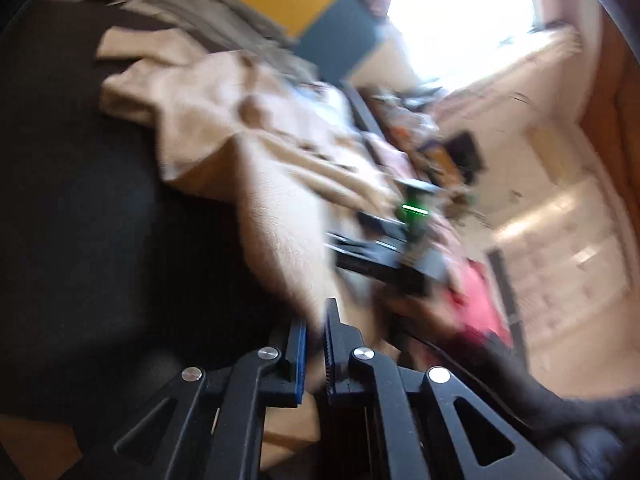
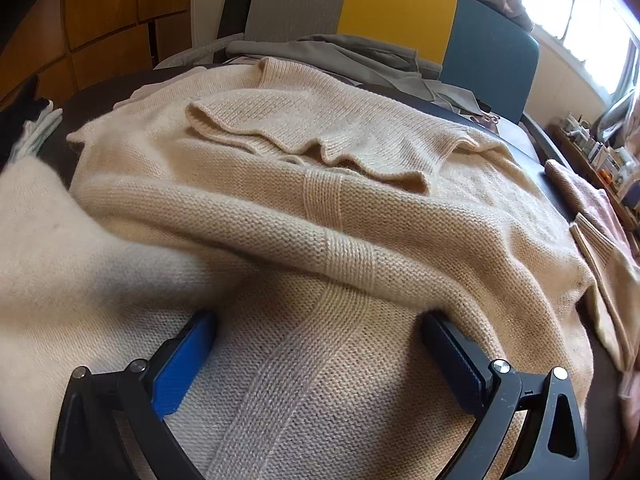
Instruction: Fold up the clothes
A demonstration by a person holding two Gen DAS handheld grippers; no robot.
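The cream knit sweater point(image 2: 320, 208) lies spread on a dark counter point(image 1: 80, 200), one sleeve point(image 2: 304, 140) already laid across the body and a thick roll of fabric bunched across the middle, probably gathered for the next fold. The right tongs point(image 2: 320, 360) sit low over the near hem, jaws wide apart and holding nothing, the ribbed centre band running between them. The left tongs point(image 1: 316, 344) are almost closed; cream fabric hangs right at the tips, but blur keeps me from telling whether it is pinched. Only the right view shows the sweater's layout, the grey garment point(image 2: 340, 52) behind it and the colour-block chair point(image 2: 396, 4). Only the left view shows the other gripper's body and a pink cloth point(image 1: 476, 300).
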